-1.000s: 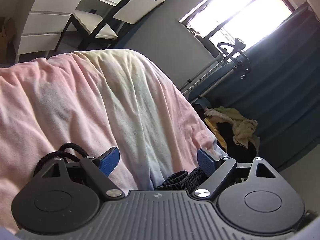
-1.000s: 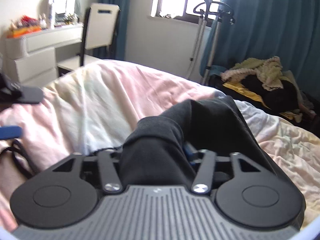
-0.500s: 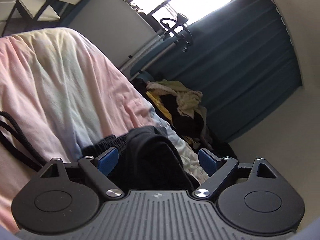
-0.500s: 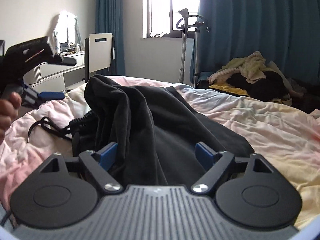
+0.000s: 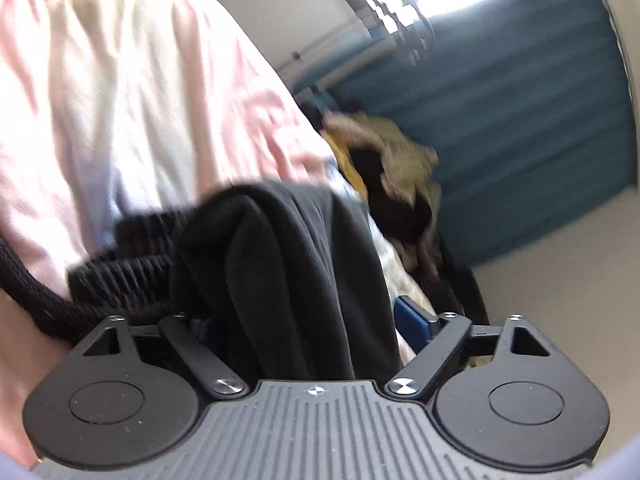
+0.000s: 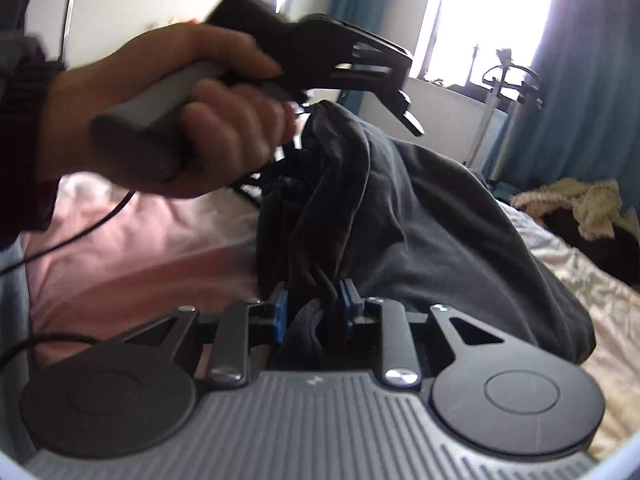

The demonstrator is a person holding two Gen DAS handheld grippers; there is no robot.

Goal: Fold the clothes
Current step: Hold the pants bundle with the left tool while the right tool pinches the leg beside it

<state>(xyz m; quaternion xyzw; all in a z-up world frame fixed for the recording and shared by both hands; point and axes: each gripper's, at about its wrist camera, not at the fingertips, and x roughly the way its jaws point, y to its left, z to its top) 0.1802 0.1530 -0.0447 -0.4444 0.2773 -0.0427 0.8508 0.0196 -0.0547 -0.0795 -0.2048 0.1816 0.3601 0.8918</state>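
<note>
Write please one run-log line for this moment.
garment: black pants on bed | right gripper: closing on fabric | left gripper: closing, fabric between, far pad clear

the black fabric garment (image 6: 420,216) lies on the bed (image 6: 152,240). the heap of cream and black clothes (image 6: 580,208) sits beyond the bed's right side, before the blue curtain (image 6: 580,120).

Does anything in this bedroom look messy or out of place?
Mostly the heap of clothes dumped by the blue curtain, beyond the bed. The dark garment being handled is bunched, its drawstring cord trailing loose across the rumpled pink bedding. Nothing looks damaged.
</note>
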